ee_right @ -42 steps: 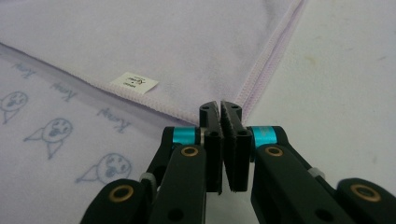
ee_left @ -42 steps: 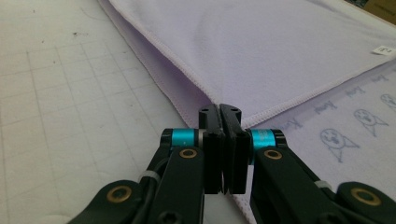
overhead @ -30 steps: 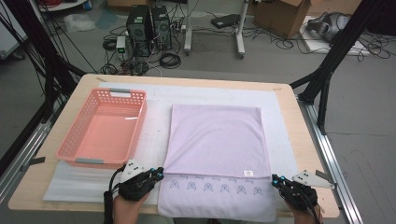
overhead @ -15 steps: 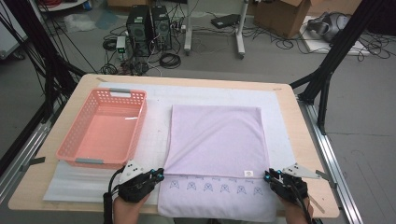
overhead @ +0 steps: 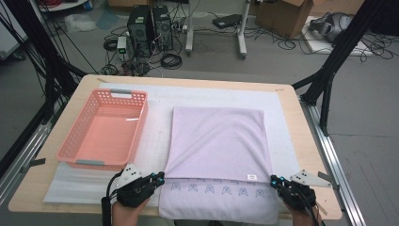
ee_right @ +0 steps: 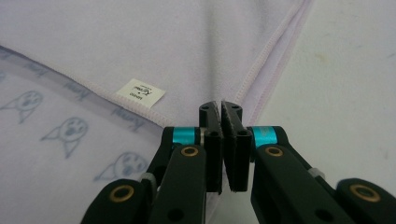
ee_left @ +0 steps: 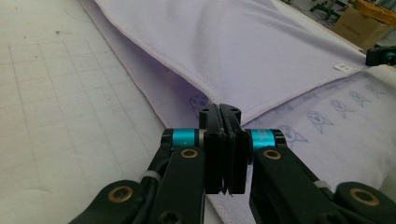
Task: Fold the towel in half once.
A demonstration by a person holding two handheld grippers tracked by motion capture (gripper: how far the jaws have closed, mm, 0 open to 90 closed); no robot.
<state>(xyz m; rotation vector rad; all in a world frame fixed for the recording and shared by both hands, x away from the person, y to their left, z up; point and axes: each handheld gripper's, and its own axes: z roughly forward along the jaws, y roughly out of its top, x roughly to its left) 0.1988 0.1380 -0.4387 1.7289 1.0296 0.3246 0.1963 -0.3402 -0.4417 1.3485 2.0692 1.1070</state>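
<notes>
A lilac towel (overhead: 216, 141) lies folded on the mat, and its upper layer leaves a strip of printed faces (overhead: 209, 189) bare along the near edge. My left gripper (overhead: 160, 178) is at the upper layer's near left corner; in the left gripper view its jaws (ee_left: 222, 108) are shut where the two hems meet. My right gripper (overhead: 274, 179) sits at the near right corner, beside the small white label (ee_right: 140, 91). Its jaws (ee_right: 222, 105) have just been closing and are shut over the towel's right hem (ee_right: 261, 60), with the corner hidden behind them.
A pink plastic basket (overhead: 103, 134) stands empty on the left of the white gridded mat (overhead: 155, 94). The wooden table (overhead: 310, 155) ends close behind both hands. Black frame legs, computers and cables are on the floor beyond the far edge.
My right gripper has shifted a little left, onto the towel's near right corner. The left gripper and the towel lie as before.
</notes>
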